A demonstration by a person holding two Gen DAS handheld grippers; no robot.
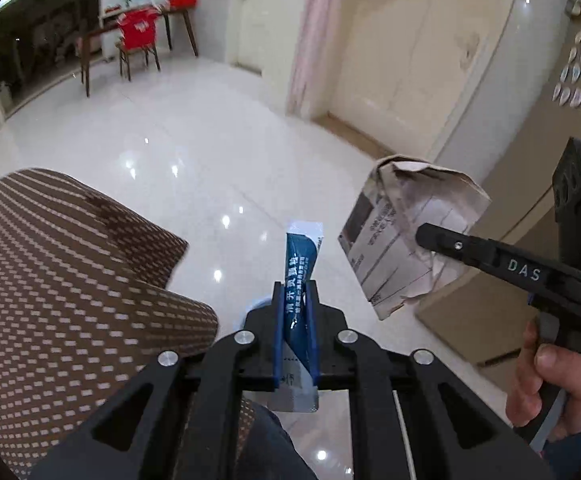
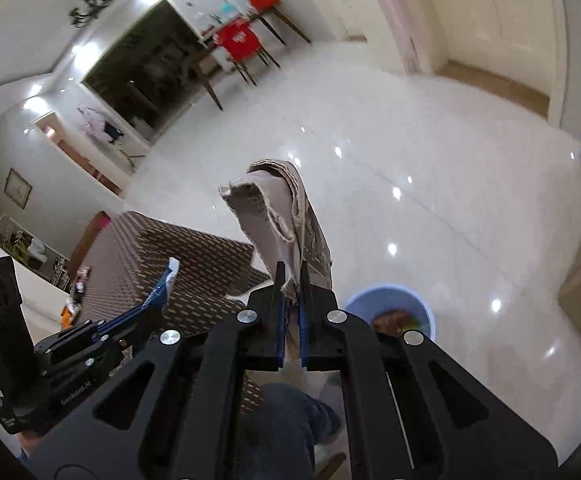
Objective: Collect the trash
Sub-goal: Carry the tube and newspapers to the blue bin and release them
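Left wrist view: left gripper (image 1: 295, 284) with fingers closed on a dark-teal and white printed plastic sachet (image 1: 301, 258), which stands upright between the blue pads, its top end sticking out toward 12 o'clock and its lower end hanging below them. At 3 o'clock, right gripper (image 1: 424, 236), gripped by a hand (image 1: 558, 384), with fingers closed on a crumpled grey-beige sheet of printed newspaper (image 1: 402, 232). Brown upholstery with a pale dash pattern (image 1: 70, 280) fills the 9 o'clock side. Glossy white tiled floor (image 1: 194, 152) lies beyond.

Right wrist view: same newspaper (image 2: 282, 216) pinched between the closed blue pads of the right gripper (image 2: 292, 276), rising toward 12 o'clock. Left gripper (image 2: 158, 300) at 9 o'clock w/ sachet (image 2: 170, 276). A light-blue round plastic bin (image 2: 390, 300) sits on the floor at approx. 4 o'clock of the fingers, partly hidden by the gripper frame; contents blurred, possibly coloured wrappers. Blue denim trouser leg (image 2: 286, 420) at 6 o'clock.
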